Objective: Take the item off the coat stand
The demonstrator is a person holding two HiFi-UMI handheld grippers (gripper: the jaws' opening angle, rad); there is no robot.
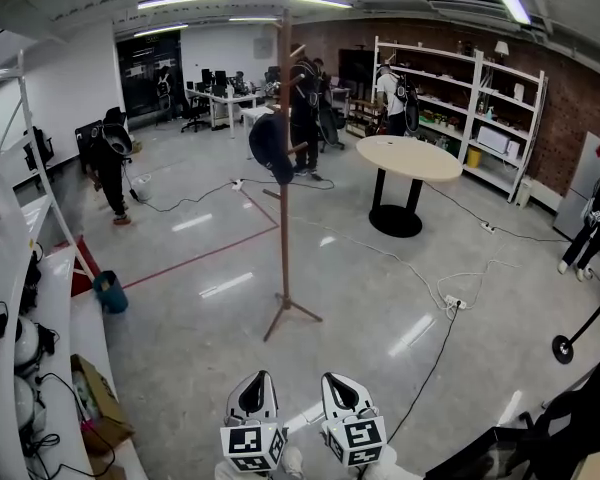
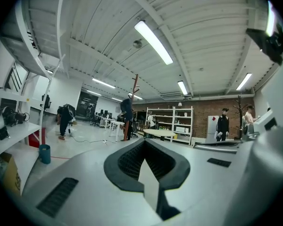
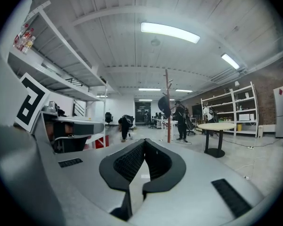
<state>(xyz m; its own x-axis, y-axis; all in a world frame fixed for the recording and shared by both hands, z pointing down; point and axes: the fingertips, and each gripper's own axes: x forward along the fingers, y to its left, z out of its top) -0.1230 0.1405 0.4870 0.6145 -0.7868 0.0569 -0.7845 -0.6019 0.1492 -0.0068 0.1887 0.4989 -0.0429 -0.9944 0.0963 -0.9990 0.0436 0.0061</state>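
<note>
Entry, as I see it from my station: one tall thin brown wooden coat stand (image 1: 285, 198), upright on splayed feet on the glossy grey floor (image 1: 360, 288), mid-room and far ahead of both tools. One dark rounded item (image 1: 272, 148), what kind I cannot tell, hangs against the left side of the pole in its upper half, well clear of the floor. One left gripper (image 1: 257, 383), white with black pads, near the bottom edge of the head view, pointing towards the stand; its fingers (image 2: 132, 161) are pressed together tip to tip with nothing between them. One right gripper (image 1: 336, 383), just beside the left and pointing the same way; its fingers (image 3: 129, 163) are likewise pressed together and empty. The dark rounded item lies well apart from all four fingers, far beyond their tips: in the left gripper view it shows small above the closed tips and slightly to their left (image 2: 127, 106), in the right gripper view above and to the right of them (image 3: 164, 103). Also listed: one beige round table (image 1: 410, 156) on a black pedestal, right of the stand; white metal shelving (image 1: 450, 98) along the far right brick wall; one blue bin (image 1: 110, 293) at the left; one white cable (image 1: 400, 263) trailing over the floor.
</note>
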